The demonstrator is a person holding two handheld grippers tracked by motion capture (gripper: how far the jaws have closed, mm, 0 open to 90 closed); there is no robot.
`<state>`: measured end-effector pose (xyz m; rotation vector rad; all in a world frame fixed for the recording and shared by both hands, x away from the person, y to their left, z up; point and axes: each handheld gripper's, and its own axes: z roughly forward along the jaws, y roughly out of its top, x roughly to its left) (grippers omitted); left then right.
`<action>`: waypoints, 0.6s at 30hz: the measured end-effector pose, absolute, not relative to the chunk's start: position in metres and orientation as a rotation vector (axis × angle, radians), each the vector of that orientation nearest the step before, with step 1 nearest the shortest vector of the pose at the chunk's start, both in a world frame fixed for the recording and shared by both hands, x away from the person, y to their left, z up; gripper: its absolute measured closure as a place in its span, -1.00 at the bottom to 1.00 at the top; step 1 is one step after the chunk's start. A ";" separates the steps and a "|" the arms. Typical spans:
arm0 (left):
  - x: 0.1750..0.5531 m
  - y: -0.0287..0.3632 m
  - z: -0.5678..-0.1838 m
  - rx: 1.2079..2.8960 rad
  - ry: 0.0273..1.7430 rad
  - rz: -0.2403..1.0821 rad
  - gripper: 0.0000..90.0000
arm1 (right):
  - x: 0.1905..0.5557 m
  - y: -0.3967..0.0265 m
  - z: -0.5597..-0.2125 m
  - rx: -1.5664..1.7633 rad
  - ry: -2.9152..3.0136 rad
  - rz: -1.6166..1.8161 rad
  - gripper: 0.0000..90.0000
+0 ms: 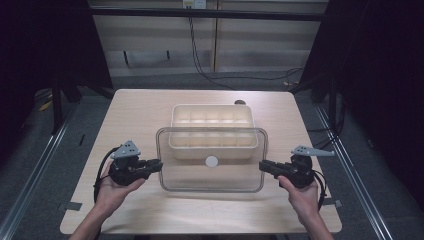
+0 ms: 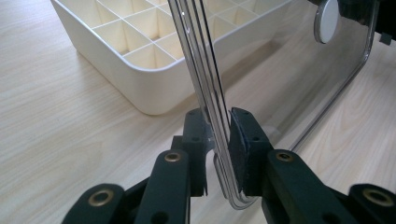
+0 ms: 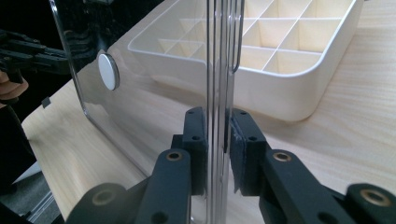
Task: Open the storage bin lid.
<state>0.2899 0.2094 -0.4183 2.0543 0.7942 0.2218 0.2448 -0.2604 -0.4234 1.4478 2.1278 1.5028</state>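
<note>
A clear plastic lid (image 1: 212, 172) with a white round knob (image 1: 212, 161) is held above the table, in front of a cream compartment box (image 1: 212, 131). My left gripper (image 1: 157, 165) is shut on the lid's left rim, and my right gripper (image 1: 263, 166) is shut on its right rim. In the left gripper view the lid's edge (image 2: 219, 135) runs between the pads, with the box (image 2: 140, 60) beyond. The right gripper view has the lid's edge (image 3: 218, 93) clamped between the pads, the knob (image 3: 109, 71) to the left and the box (image 3: 280, 60) behind.
The light wooden table (image 1: 140, 110) carries the box near its middle. A small dark round thing (image 1: 240, 102) lies just behind the box. Dark curtains flank the table, and cables trail on the floor beyond its far edge.
</note>
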 end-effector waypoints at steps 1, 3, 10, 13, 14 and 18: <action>0.290 0.209 -0.418 2.054 0.794 0.222 0.72 | 0.245 -0.260 -0.423 1.448 2.128 1.503 0.74; 0.287 0.211 -0.419 2.051 0.795 0.211 0.73 | 0.241 -0.260 -0.425 1.454 2.139 1.505 0.74; 0.281 0.210 -0.421 2.061 0.799 0.194 0.73 | 0.233 -0.261 -0.428 1.463 2.151 1.502 0.75; 0.279 0.210 -0.421 2.069 0.790 0.197 0.74 | 0.230 -0.262 -0.428 1.464 2.152 1.504 0.75; 0.277 0.210 -0.420 2.073 0.784 0.194 0.74 | 0.229 -0.262 -0.428 1.463 2.152 1.505 0.75; 0.275 0.211 -0.419 2.061 0.792 0.187 0.74 | 0.224 -0.263 -0.427 1.460 2.150 1.516 0.75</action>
